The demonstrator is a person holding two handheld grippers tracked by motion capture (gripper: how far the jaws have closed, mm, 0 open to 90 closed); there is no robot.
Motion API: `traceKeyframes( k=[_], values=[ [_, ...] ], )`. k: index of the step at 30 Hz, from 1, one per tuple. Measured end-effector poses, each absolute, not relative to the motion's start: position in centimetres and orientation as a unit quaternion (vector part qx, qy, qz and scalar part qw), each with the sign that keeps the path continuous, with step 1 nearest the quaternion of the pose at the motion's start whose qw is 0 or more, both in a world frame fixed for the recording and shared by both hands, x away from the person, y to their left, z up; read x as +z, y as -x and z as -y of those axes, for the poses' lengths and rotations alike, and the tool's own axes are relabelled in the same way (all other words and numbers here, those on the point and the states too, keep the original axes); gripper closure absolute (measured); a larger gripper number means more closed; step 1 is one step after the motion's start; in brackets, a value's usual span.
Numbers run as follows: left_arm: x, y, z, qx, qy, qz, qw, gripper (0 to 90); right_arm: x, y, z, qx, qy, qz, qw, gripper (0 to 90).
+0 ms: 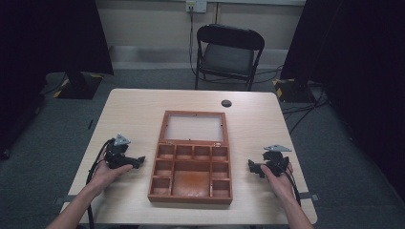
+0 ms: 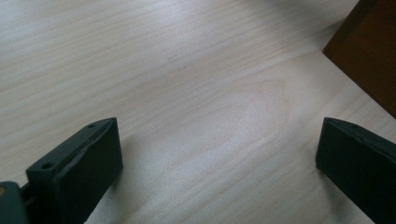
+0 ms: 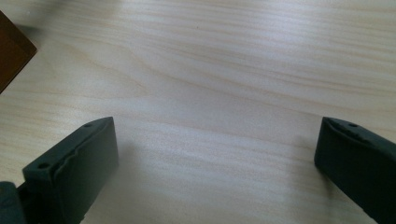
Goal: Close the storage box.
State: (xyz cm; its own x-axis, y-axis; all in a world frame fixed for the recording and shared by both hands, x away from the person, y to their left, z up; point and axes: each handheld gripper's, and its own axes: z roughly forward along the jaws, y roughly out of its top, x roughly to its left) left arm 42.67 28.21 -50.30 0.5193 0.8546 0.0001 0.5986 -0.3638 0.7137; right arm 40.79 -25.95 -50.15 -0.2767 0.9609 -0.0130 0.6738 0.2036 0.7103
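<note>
A brown wooden box (image 1: 191, 191) lies open in the middle of the light wood table (image 1: 138, 109). Its glass-paned lid (image 1: 194, 127) is folded flat away from me, and the base is split into several empty compartments. My left gripper (image 1: 136, 162) rests on the table just left of the box, jaws wide apart, nothing between them; a corner of the box (image 2: 369, 51) shows at the upper right of the left gripper view. My right gripper (image 1: 254, 168) sits right of the box, also open and empty, with a box corner (image 3: 11, 53) at its upper left.
A black folding chair (image 1: 228, 53) stands beyond the table's far edge. A round dark cable hole (image 1: 226, 103) sits near the far edge. Dark curtains and stand bases flank the room; cables lie on the grey floor at right.
</note>
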Motion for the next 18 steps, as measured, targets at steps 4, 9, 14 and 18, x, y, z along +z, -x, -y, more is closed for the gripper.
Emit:
traceKeyframes(
  k=[4, 9, 14, 18],
  values=[
    [-50.33, -42.60, -28.14, 0.188, -0.800, -0.456, 0.341, 0.0, -50.15, -40.79, 25.94, 0.304, -0.553, -0.739, 0.236, 0.0],
    [-50.08, -42.47, -28.22, 0.188, -0.803, -0.457, 0.333, 3.4, -50.15, -40.78, 25.94, 0.304, -0.553, -0.739, 0.236, 0.0],
    [-49.55, -42.37, -28.20, 0.182, -0.799, -0.468, 0.332, 18.4, -50.12, -40.59, 25.95, 0.304, -0.550, -0.742, 0.234, 0.0],
    [-49.34, -42.41, -28.24, 0.175, -0.803, -0.467, 0.327, 17.2, -49.95, -40.52, 25.83, 0.306, -0.546, -0.745, 0.231, 5.2]
  ],
)
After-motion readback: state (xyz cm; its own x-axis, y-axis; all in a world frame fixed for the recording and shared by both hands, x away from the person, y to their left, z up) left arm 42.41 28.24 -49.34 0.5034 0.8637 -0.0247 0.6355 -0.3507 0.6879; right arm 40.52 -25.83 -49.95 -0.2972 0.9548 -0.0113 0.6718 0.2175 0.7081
